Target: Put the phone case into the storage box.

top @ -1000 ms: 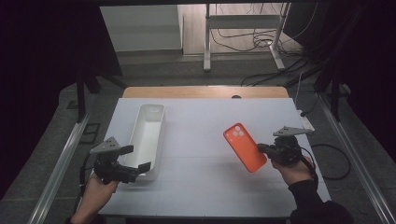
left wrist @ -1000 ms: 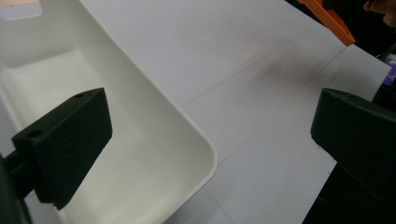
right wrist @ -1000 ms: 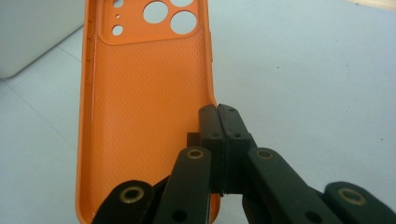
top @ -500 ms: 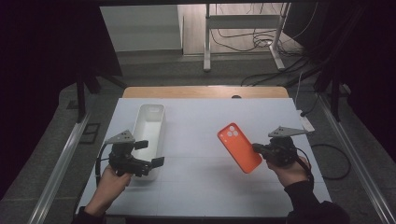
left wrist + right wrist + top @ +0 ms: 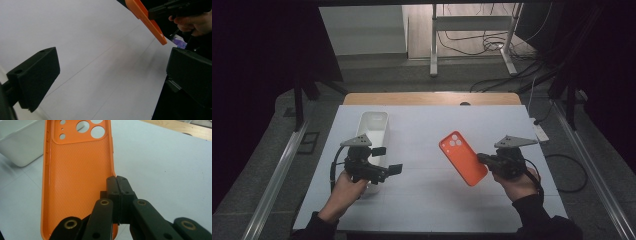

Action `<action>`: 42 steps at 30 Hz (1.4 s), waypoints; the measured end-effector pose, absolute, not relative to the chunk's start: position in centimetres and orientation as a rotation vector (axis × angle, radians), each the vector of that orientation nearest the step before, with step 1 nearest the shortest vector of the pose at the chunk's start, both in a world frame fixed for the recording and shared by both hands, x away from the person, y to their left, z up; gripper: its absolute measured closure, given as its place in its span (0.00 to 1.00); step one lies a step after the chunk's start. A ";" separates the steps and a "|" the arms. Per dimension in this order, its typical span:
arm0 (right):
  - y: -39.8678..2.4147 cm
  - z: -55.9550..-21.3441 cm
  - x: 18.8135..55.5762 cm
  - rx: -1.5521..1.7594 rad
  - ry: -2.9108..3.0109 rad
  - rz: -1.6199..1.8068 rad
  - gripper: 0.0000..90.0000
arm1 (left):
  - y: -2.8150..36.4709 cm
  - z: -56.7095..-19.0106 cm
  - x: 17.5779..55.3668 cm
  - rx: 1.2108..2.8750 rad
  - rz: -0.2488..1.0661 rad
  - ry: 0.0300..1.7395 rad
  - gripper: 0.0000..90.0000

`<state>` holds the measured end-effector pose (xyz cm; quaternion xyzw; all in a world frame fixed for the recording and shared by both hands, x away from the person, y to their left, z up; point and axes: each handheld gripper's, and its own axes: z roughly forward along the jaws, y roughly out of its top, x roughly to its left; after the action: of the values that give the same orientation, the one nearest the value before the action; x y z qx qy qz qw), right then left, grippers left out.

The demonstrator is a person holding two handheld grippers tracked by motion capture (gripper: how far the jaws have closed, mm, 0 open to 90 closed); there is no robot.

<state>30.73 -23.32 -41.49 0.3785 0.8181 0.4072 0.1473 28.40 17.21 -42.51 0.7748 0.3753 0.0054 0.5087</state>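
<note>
Above the right half of the white table sheet (image 5: 427,195), the right gripper (image 5: 482,159) pinches the side wall of an orange plastic phone case (image 5: 463,158), holding it tilted off the surface. The left gripper (image 5: 387,161), jaws wide apart and empty, hangs beside a long white plastic bin (image 5: 373,125); bare sheet lies between them.

Orange phone case (image 5: 463,158), empty, camera cutouts up, tilted, held above table

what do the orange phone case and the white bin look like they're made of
Orange phone case: probably soft silicone or rubbery plastic, matte, with a fine dotted texture inside and clean camera cutouts. White bin: likely moulded rigid plastic, smooth and slightly glossy, with thin walls and rounded corners.
</note>
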 end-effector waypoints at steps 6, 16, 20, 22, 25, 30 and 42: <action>-22.7 -41.3 30.6 1.071 2.354 1.179 0.99 | 16.1 -42.6 29.0 1.862 -0.024 0.890 0.00; -21.5 -41.0 30.2 1.038 2.356 1.200 0.99 | 14.8 -42.9 29.7 1.838 -0.080 0.886 0.00; -21.0 -41.0 30.1 1.030 2.358 1.205 0.99 | 14.2 -43.0 29.9 1.837 -0.102 0.883 0.00; -20.8 -40.9 30.1 1.026 2.358 1.210 0.99 | 13.9 -43.1 30.0 1.840 -0.105 0.886 0.00; -20.5 -40.9 30.0 1.019 2.362 1.209 0.99 | 13.6 -43.1 30.2 1.837 -0.108 0.893 0.00; -20.1 -40.9 29.9 1.011 2.364 1.214 0.99 | 13.0 -43.2 30.4 1.833 -0.125 0.897 0.00; -18.9 -40.9 29.6 0.976 2.374 1.221 0.99 | 11.6 -43.4 31.1 1.832 -0.174 0.887 0.00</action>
<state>29.56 -18.94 -40.86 0.3394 0.8259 0.4248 0.1490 31.12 11.56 -43.43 0.7648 0.3704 -0.0728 0.5221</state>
